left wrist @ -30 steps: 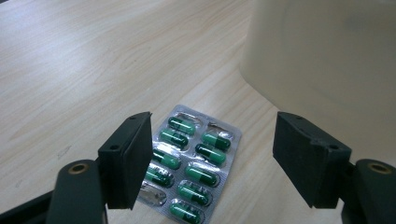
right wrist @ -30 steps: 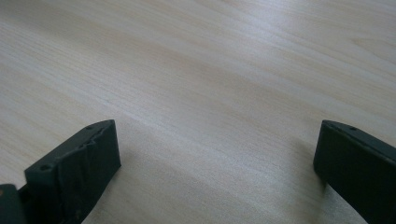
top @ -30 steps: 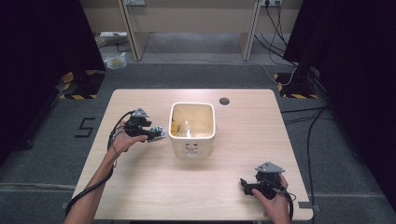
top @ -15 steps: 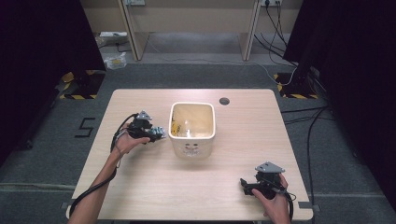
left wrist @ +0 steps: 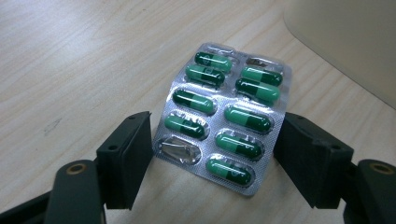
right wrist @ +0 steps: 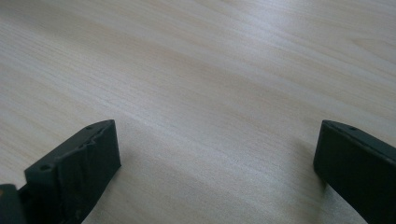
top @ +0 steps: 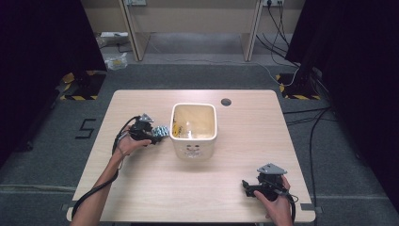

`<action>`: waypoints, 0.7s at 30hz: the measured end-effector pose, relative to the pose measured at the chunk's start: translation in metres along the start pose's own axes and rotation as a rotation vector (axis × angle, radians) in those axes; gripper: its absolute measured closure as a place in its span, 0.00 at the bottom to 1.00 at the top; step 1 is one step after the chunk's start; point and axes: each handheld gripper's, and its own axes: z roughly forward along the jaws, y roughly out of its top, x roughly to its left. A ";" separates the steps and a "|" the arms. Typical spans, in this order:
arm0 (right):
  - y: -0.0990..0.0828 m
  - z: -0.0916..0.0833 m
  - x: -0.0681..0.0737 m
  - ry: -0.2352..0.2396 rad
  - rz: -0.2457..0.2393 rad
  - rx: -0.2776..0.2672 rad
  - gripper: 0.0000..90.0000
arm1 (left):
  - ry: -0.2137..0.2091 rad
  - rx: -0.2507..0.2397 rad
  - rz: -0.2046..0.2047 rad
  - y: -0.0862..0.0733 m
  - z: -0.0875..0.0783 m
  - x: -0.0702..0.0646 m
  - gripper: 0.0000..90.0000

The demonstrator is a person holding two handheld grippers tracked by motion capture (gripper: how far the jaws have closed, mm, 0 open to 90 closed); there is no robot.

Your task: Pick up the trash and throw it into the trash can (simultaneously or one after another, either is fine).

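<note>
Overhead arrangement on the light wooden desk (top: pixel 141 188). A cream, square-mouthed tub (top: pixel 194 150) stands at the centre of the desktop. The left gripper (top: pixel 157 134) lies at 9 o'clock of the tub, just beside its wall, pointing toward it. Its fingers (left wrist: pixel 126 158) are clamped on the two long edges of a silver blister pack (left wrist: pixel 229 116), which bridges the space between them. The pack carries two rows of green two-tone capsules; one pocket at its near left corner is crushed and empty, and another at the far right corner looks flattened. In the left gripper view the tub's pale wall rises at 1 o'clock of the pack, close to its far end. Whether the pack rests on the desk or is held just above it cannot be told. The right gripper (top: pixel 249 187) sits near the desk's front edge at 5 o'clock of the tub, well apart from it. Its fingers (right wrist: pixel 74 168) are spread wide over bare wood, grasping nothing.
</note>
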 end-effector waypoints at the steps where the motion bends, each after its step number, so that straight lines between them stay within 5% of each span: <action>1: 0.000 0.000 0.000 0.001 0.000 0.000 0.01 | -0.003 0.002 -0.003 0.000 -0.001 0.000 0.32; 14: 0.000 0.000 0.000 0.000 0.001 0.000 0.01 | -0.004 0.013 0.047 0.003 -0.018 -0.007 0.30; 21: 0.000 0.000 0.000 0.001 0.000 -0.001 0.01 | -0.024 0.009 0.076 0.013 -0.005 -0.006 0.28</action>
